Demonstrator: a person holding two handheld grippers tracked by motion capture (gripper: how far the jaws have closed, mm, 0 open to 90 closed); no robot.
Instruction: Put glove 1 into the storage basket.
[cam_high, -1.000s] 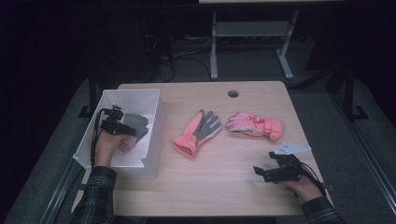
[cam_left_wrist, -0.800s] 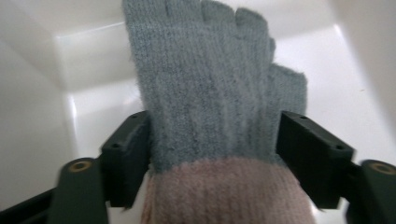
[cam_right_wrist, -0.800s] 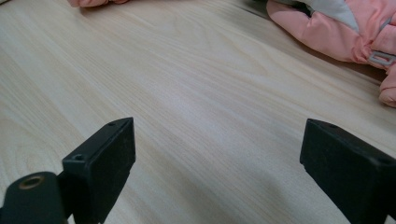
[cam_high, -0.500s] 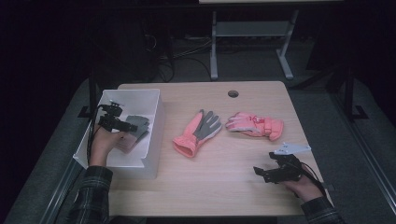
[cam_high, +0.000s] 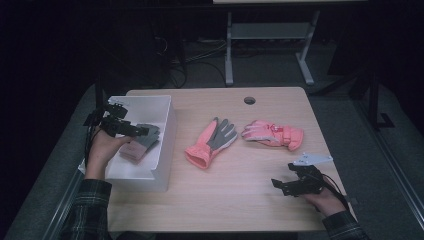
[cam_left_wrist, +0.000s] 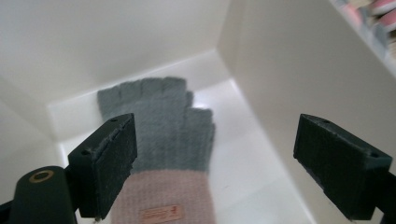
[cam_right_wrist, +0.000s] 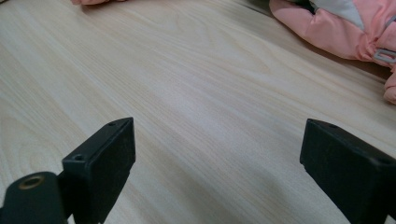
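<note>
Overhead, left tongs (cam_high: 140, 131) spread above knit glove (cam_high: 142, 142) in bin (cam_high: 167, 125)

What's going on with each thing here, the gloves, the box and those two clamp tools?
Grey knitted glove with pink cuff: lying flat inside the box, not gripped.
White open-topped box: upright on the table, holding that one glove.
Coral and grey glove: flat on the wooden table, grey side up.
Pink padded glove: lying on the table.
Left hand-held gripper: open, above the knitted glove.
Right hand-held gripper: open, over bare table.
</note>
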